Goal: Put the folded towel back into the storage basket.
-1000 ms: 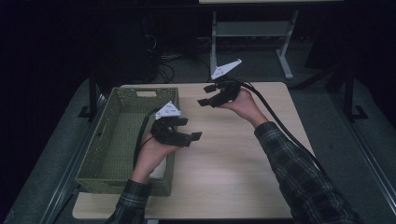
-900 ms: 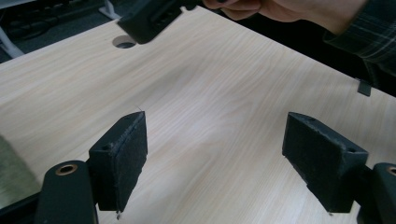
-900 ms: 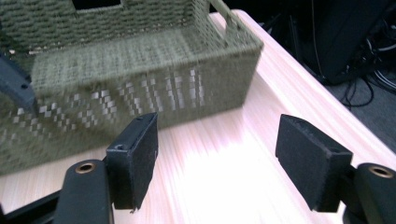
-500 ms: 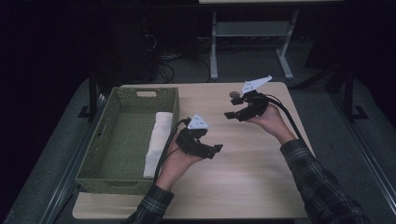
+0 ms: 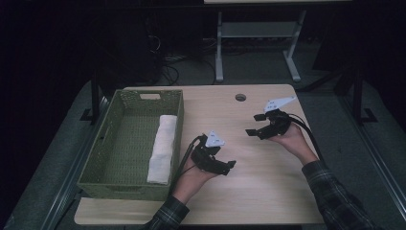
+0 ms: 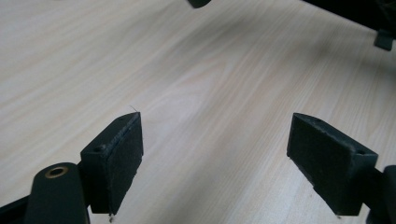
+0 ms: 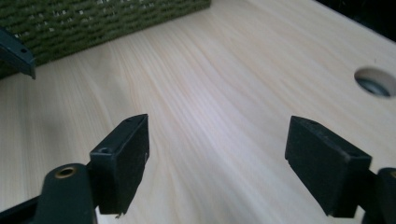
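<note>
Lying towel (image 5: 162, 148) left of left gripper (image 5: 229, 165)

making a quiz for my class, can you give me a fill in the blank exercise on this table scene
1. The rolled white towel lies inside the green ____.
2. The basket stands on the ____ part of the table in the high view.
3. The left gripper has its jaws ____, with bare wood between them.
4. The right gripper holds ____ between its open jaws.

Missing words: basket; left; open; nothing

Green basket (image 7: 102, 23) cut by top edge
</note>
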A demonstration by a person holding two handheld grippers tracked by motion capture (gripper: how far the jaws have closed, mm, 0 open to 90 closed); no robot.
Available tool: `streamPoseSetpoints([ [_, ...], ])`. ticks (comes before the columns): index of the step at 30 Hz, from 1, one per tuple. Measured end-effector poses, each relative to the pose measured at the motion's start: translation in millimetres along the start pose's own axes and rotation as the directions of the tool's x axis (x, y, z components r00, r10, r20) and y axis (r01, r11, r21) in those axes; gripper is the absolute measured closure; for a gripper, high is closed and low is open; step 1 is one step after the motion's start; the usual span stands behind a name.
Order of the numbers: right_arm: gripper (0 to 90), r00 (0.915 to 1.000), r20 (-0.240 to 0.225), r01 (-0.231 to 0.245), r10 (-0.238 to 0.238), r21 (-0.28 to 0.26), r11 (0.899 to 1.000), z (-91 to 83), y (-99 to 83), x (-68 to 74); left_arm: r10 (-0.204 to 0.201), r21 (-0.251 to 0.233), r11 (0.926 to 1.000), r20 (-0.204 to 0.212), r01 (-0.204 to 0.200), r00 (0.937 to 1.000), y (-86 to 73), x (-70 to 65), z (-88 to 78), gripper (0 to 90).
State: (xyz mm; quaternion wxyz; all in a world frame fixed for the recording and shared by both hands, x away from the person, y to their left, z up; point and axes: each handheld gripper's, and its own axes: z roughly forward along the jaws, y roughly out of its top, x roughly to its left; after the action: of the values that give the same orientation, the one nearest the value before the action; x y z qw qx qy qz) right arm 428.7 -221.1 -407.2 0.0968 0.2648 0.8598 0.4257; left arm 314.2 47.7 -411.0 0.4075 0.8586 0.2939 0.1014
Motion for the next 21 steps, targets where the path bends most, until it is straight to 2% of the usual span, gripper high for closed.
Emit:
streamPoseSetpoints([
  [5,18.3,0.9991,0.028,-0.032,0.032,0.021,0.999,-4.2,-25.6,2.5,0.003,0.039,0.9992,0.002,-0.003,1.0,-15.4,-1.6,15.1,16.1],
  [9,16.2,0.9966,0.059,-0.06,0.057,0.04,0.997,-8.1,-47.5,3.5,0.007,0.048,0.9988,-0.005,-0.007,1.0,-24.2,-1.8,24.5,14.7],
  [11,15.9,0.9942,0.095,-0.056,0.05,0.07,0.996,-10.1,-57.9,4.2,0.011,0.062,0.998,-0.013,-0.01,0.9999,-27.6,-0.7,27.2,14.5],
  [12,15.9,0.9921,0.109,-0.071,0.062,0.079,0.994,-11.5,-63.1,4.9,0.01,0.067,0.9977,-0.011,-0.009,0.9999,-28.8,-0.2,28.2,14.3],
  [19,14.1,0.9842,0.139,-0.127,0.11,0.121,0.985,-23.4,-94.1,7.0,0.025,0.102,0.9945,-0.031,-0.022,0.9992,-39.6,0.1,37.3,14.1],
  [21,13.8,0.981,0.162,-0.128,0.106,0.133,0.983,-27.3,-101.5,7.9,0.036,0.112,0.9932,-0.036,-0.032,0.9987,-41.6,0.3,39.7,14.1],
])
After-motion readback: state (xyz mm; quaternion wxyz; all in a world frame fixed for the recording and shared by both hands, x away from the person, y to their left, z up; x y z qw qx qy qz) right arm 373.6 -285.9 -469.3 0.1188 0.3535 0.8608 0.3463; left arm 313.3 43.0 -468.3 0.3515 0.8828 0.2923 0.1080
